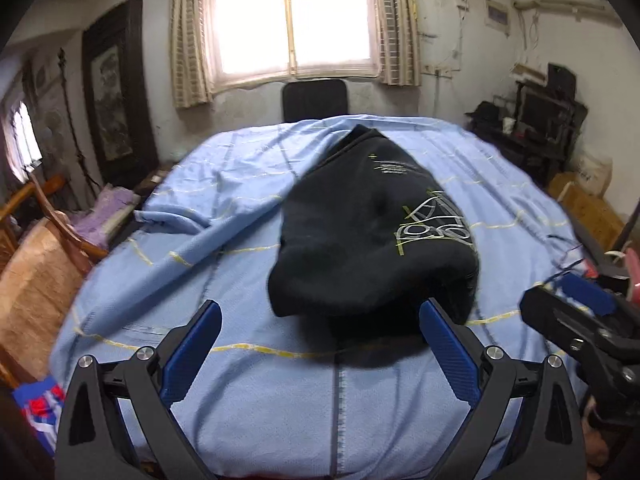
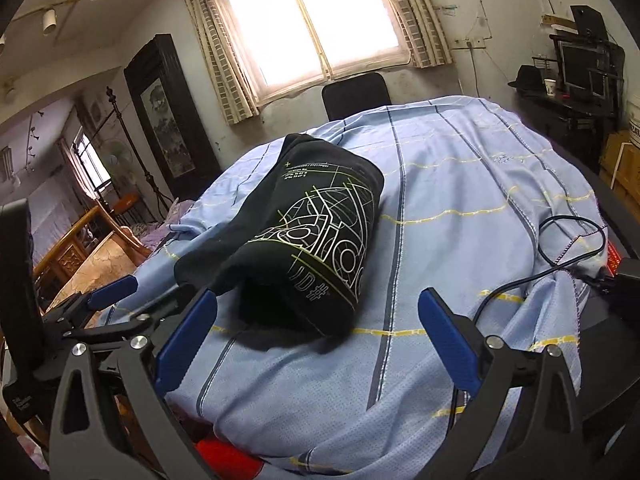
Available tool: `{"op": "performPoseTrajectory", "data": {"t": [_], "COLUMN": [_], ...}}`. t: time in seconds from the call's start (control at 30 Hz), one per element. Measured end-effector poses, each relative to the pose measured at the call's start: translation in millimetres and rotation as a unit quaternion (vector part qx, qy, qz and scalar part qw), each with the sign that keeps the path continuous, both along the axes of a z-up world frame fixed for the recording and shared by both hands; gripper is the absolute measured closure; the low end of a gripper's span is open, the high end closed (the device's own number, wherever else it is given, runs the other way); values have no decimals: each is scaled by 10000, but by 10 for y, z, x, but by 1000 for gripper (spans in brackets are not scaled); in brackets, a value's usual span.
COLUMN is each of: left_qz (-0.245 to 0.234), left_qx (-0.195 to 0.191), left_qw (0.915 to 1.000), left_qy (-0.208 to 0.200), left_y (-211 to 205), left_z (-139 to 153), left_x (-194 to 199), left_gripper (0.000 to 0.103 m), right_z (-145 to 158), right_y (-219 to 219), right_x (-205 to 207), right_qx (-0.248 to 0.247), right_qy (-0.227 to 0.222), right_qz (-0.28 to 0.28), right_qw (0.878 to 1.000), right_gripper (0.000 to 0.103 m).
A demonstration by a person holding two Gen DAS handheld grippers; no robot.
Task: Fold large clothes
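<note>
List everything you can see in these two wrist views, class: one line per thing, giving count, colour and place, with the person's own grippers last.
Folded garment: one, black with white and yellow-green line print, on the sheet's middle.
Bed sheet: one, light blue with yellow and dark stripes, covering the work surface.
Cable: one, black, on the sheet's right edge.
Window: one, bright, back wall, checked curtains either side.
Chair back: one, black, behind the surface under the window.
Framed picture: one, dark frame, left wall.
Paper cup: one, white, on the dark shelf at right.
Left gripper: one, black with blue pads, open, empty.
Right gripper: one, black with blue pads, open, empty.
</note>
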State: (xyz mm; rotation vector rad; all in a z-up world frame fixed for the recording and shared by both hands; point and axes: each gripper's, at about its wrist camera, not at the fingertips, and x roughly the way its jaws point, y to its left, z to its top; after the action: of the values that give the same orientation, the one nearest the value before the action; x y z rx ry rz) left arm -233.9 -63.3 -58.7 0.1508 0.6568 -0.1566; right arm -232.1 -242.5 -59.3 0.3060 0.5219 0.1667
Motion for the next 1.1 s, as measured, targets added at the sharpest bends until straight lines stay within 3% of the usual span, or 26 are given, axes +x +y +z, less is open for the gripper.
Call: {"op": "performPoseTrajectory", "data": {"t": [0.13,0.43,1.1], "left_qz": [285,293,277], "left_qx": [411,183,151], "left_qw": [9985,9993,9995], "left_qy": [-244,-107,-9], "left_y": [-66,42,54], "left_z": [11,7,-25], "left_x": [-66,0,44], "left_gripper": [4,4,4], "right_z": [18,1,-24], "right_y": [26,35,61], "right_x": [-28,-16,29], "right_qx": [-55,-8,27], "right_qy": [-59,-24,39], "right_qz": [41,82,115], "right_qw": [10000,10000,9999], "right_gripper": [5,5,5]}}
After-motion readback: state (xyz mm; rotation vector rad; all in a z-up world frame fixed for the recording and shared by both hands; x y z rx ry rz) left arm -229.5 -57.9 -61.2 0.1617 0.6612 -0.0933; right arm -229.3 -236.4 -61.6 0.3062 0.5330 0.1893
